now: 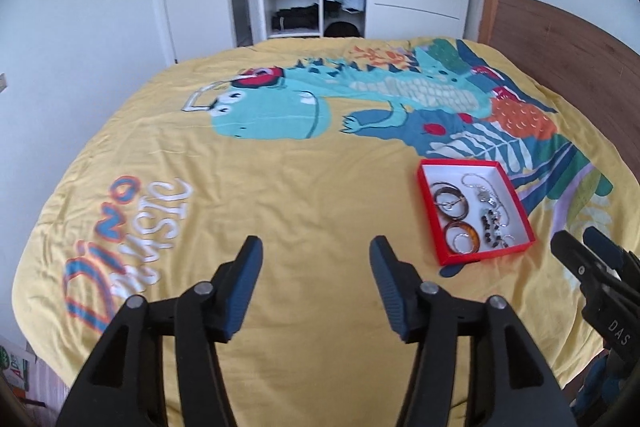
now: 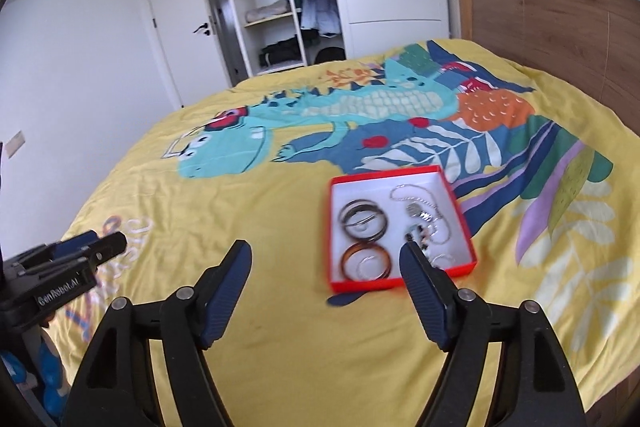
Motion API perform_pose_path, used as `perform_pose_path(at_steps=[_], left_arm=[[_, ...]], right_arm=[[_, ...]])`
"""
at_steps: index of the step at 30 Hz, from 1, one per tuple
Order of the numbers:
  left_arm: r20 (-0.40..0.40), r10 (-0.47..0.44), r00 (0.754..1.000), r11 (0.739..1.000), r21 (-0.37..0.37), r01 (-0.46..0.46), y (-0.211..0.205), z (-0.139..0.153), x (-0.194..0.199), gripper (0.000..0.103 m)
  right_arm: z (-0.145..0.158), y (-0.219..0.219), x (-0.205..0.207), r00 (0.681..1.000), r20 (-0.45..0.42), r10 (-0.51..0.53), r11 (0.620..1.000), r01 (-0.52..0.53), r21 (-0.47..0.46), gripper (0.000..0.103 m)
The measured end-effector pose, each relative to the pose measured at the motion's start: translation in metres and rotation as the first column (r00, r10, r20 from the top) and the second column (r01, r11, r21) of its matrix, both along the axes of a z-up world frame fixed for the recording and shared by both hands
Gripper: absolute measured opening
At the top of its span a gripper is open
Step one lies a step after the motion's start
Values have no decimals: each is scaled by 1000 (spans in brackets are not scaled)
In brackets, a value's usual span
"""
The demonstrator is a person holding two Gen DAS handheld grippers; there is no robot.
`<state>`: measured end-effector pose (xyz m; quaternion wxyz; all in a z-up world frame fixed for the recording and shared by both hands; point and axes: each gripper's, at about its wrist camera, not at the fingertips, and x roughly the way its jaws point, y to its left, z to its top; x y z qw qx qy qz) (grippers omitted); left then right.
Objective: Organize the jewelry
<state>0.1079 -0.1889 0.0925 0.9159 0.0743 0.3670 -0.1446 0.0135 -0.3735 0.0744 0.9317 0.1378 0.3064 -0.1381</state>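
- Box [image 2: 464,223]: shallow, red rim, white floor; lies on the yellow bedspread [image 1: 300,211], near the foot of the dinosaur print.
- Bangles [image 2: 363,219]: dark stack in the box's far-left part; amber bangle [image 2: 366,259] in front, with a thin silver ring inside it. Rigid, light, smooth; likely to slip. Best taken across the rim.
- Chain [image 2: 416,205]: silver, with pendant, right half of the box. Limp, tangles easily; pinch at the pendant.
- Beads [image 1: 494,227]: small dark and pale pieces, right side; whether strung or loose cannot be told.
- Left gripper [image 1: 316,281]: jaws apart, nothing between, over bare bedspread left of the box.
- Right gripper [image 2: 326,281]: jaws apart, empty, just short of the box's near edge.
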Motion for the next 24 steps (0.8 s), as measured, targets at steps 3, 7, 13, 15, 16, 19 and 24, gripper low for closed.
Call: perform_pose_path(at_steps=[3, 7, 13, 15, 16, 19, 24], left_arm=[[25, 24, 999, 1000, 4, -24, 30, 9, -16, 59], [55, 60, 997, 998, 5, -61, 64, 15, -34, 61], [92, 93, 991, 996, -19, -92, 106, 21, -61, 61], [96, 106, 990, 994, -25, -104, 118, 23, -68, 61], [101, 113, 988, 993, -26, -111, 124, 24, -72, 61], [132, 142, 981, 990, -20, -140, 137, 28, -83, 61], [170, 159, 973, 987, -64, -150, 157, 36, -100, 61]], right_arm=[[2, 20, -10, 1000, 1, 17, 1000, -17, -5, 78], [5, 44, -24, 1000, 2, 27, 1000, -27, -14, 81], [11, 71, -41, 999, 3, 38, 998, -38, -44, 88], [14, 77, -46, 999, 5, 36, 998, -36, -54, 90], [15, 81, -50, 999, 8, 35, 998, -35, -60, 91], [19, 91, -57, 999, 15, 37, 997, -36, -73, 92], [25, 103, -69, 999, 28, 42, 994, -39, -98, 94]])
